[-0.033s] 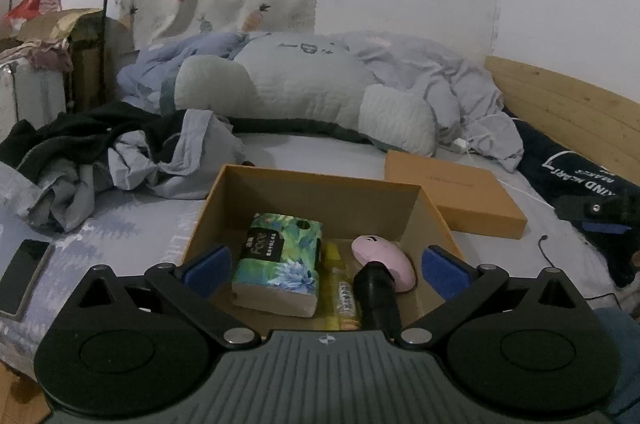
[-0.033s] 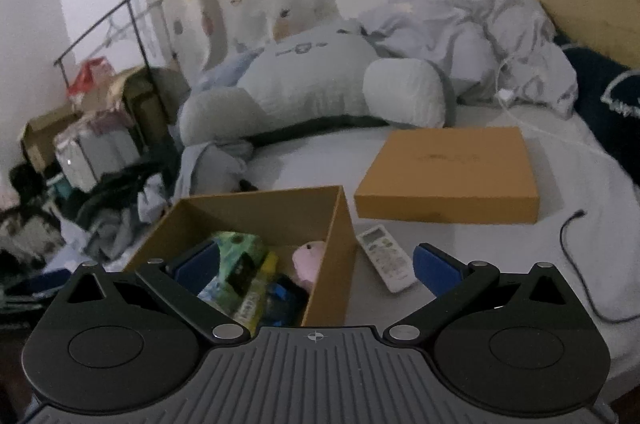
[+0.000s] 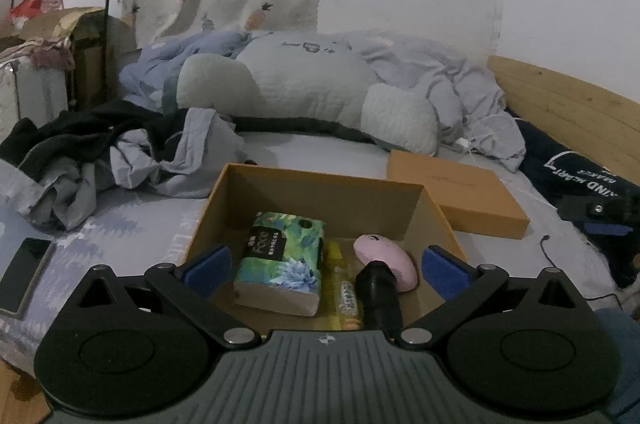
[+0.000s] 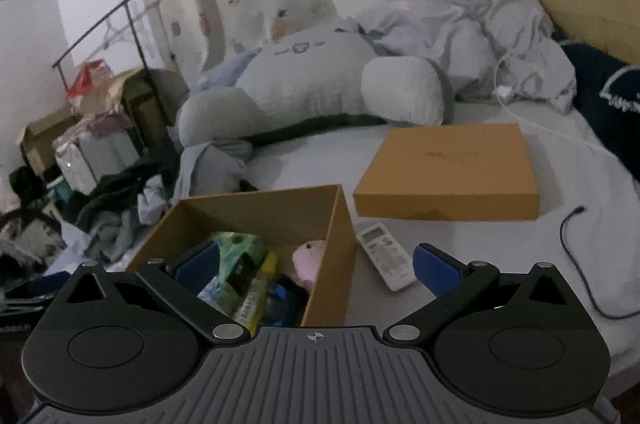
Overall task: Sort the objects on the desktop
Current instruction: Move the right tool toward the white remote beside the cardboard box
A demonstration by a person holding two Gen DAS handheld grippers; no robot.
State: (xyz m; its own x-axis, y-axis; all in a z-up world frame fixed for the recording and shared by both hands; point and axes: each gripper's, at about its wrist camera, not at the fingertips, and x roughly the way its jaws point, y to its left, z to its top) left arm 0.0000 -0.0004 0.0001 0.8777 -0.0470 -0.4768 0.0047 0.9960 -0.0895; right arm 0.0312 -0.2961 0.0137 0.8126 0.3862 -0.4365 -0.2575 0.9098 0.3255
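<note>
An open brown cardboard box (image 3: pixel 320 184) sits on the bed. Inside lie a green tissue pack (image 3: pixel 282 262), a yellow tube (image 3: pixel 344 292), a pink mouse (image 3: pixel 386 262) and a black cylindrical object (image 3: pixel 378 298). My left gripper (image 3: pixel 326 264) is open and empty, just above the box's near side. In the right wrist view the box (image 4: pixel 332 244) is at lower left and a white remote control (image 4: pixel 386 256) lies on the sheet beside its right wall. My right gripper (image 4: pixel 316 264) is open and empty, straddling that wall, with the remote near its right finger.
The flat brown box lid (image 4: pixel 448 172) lies on the bed to the right. A black cable (image 4: pixel 580 264) trails at far right. A black phone (image 3: pixel 24 272) lies at left. Crumpled clothes (image 3: pixel 120 152), a large plush pillow (image 3: pixel 304 88) and a wooden headboard (image 3: pixel 568 108) surround the area.
</note>
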